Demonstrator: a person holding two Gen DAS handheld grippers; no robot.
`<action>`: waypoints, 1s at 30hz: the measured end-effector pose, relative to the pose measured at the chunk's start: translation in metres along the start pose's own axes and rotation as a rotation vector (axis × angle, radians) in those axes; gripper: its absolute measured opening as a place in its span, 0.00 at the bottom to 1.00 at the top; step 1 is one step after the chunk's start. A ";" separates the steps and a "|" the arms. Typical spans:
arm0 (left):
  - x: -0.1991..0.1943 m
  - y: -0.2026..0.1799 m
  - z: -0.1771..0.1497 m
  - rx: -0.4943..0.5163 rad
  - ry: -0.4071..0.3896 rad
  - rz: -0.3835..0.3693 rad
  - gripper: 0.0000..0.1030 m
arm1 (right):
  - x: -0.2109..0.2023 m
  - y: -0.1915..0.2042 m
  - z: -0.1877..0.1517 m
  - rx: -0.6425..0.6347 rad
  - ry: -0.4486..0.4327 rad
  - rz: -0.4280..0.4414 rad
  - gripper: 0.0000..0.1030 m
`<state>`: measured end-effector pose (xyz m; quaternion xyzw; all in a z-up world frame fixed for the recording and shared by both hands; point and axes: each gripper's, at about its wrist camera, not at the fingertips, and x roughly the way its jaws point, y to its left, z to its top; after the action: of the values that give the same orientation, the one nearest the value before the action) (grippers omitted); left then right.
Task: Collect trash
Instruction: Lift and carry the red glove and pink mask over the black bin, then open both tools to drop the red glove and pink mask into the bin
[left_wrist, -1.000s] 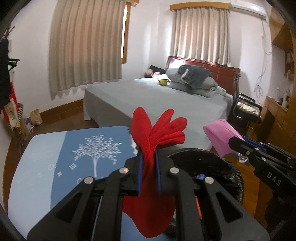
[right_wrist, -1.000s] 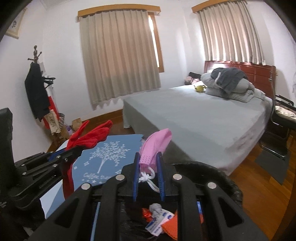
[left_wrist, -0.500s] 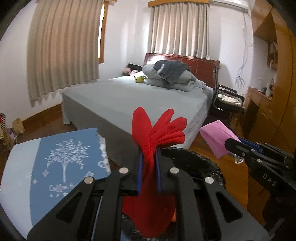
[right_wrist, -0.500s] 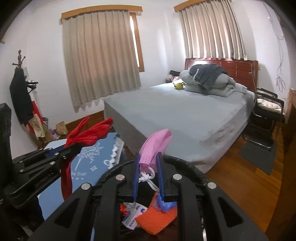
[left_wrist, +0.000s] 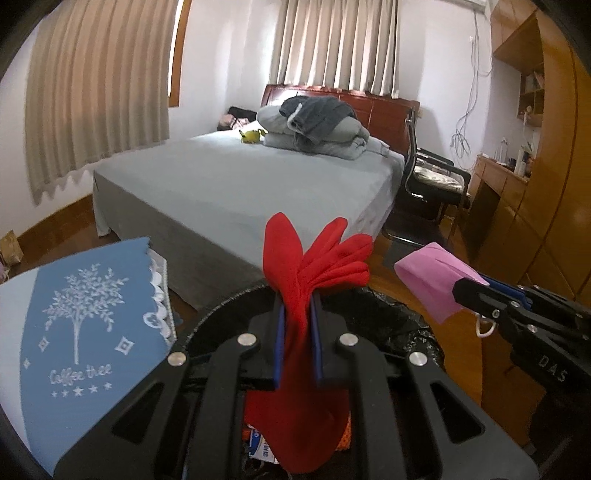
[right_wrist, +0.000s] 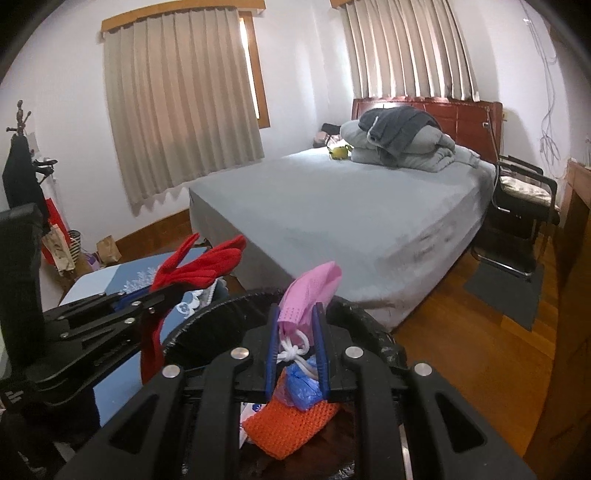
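- Already, several pieces lie inside the black-lined trash bin: an orange mesh piece, a blue plastic scrap and a printed wrapper show at its bottom, so part of the collecting looks done.
- Two more pieces are in hand and not yet dropped.
- The left gripper is pressed together on a red glove; the glove's fingers fan out above the pads and its cuff hangs down over the bin's opening.
- The right gripper pinches a pink face mask, with the white knotted ear loops dangling between the pads, also over the bin.
- Both grippers point downward at the bin mouth, side by side, near each other but apart.
- The table with its blue tree-print cloth sits just beside the bin; the part in view shows no loose trash, though much of it lies out of frame.
- What is left, as a judgement: letting go of the glove and the mask so they fall in with the rest.
- Whether more trash waits elsewhere in the room cannot be told; the bed carries only folded bedding and a small yellow toy.
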<state>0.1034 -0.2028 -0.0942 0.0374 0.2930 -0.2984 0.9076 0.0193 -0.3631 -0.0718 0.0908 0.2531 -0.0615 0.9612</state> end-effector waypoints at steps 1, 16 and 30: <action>0.004 0.000 -0.001 0.000 0.006 -0.002 0.11 | 0.002 -0.002 -0.002 0.002 0.004 -0.001 0.17; 0.051 0.014 -0.009 -0.020 0.112 -0.061 0.39 | 0.050 -0.017 -0.021 0.024 0.097 -0.012 0.36; -0.001 0.056 -0.016 -0.013 0.049 0.102 0.89 | 0.036 -0.011 -0.016 0.033 0.064 -0.043 0.95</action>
<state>0.1267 -0.1526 -0.1126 0.0539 0.3146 -0.2488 0.9144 0.0407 -0.3728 -0.1049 0.1032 0.2846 -0.0833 0.9494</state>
